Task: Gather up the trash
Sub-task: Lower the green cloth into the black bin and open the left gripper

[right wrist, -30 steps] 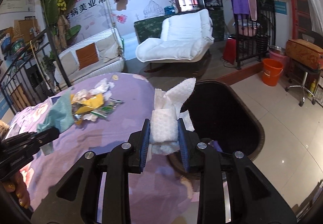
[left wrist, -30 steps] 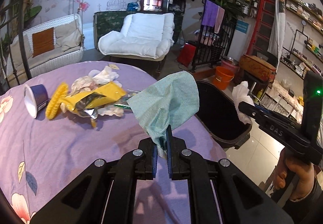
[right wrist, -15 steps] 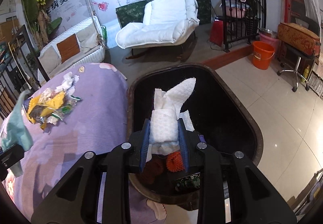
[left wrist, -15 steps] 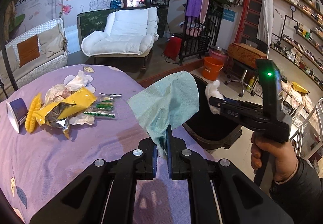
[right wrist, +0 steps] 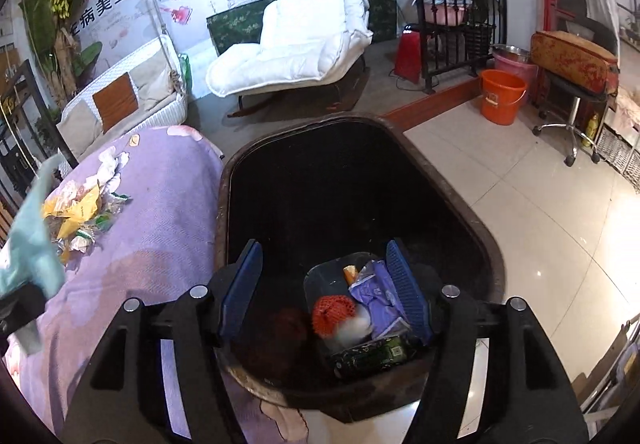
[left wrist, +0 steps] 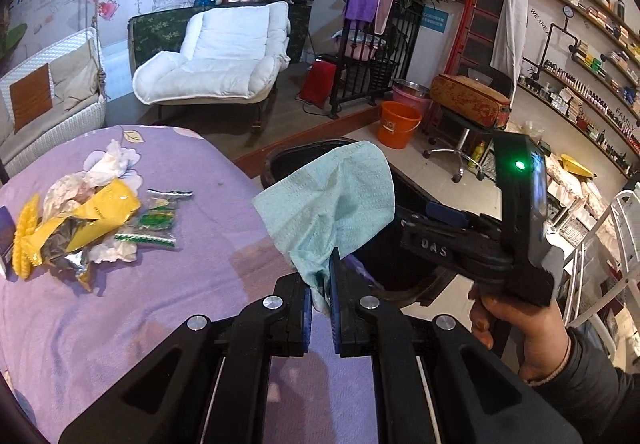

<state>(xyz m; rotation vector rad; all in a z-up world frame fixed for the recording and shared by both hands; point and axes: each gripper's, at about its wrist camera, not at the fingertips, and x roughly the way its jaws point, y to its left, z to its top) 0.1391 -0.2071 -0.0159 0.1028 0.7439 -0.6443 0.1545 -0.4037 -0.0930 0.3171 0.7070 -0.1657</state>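
The right gripper's fingers (right wrist: 404,280) are standing apart and opening wider over the black trash bin (right wrist: 476,219), with nothing between them, while the left gripper (left wrist: 320,300) is pinching its fingers together on the lower corner of a teal paper towel (left wrist: 332,203) that is standing up above the purple tablecloth (left wrist: 120,324), near the bin's edge. The biggest risk is lying with the bin itself: it is sitting just beside the table edge, and the right gripper (right wrist: 326,284) is hanging low inside its mouth, so a careless pull-out is likely to catch the rim and shift or tip it. Next is the towel: it is held only by a corner and is flopping wide, so if the left hand is letting go before the towel is fully over the opening, it could be draping over the rim or landing on the cloth or floor. The two tools are also working close together by the bin, so they could be knocking each other. Smaller still, the trash pile (left wrist: 80,219) of yellow wrappers, crumpled tissues and small green sachets is lying well back on the table; the thin, flat sachets (left wrist: 156,219) are probably slipping from a pinch.
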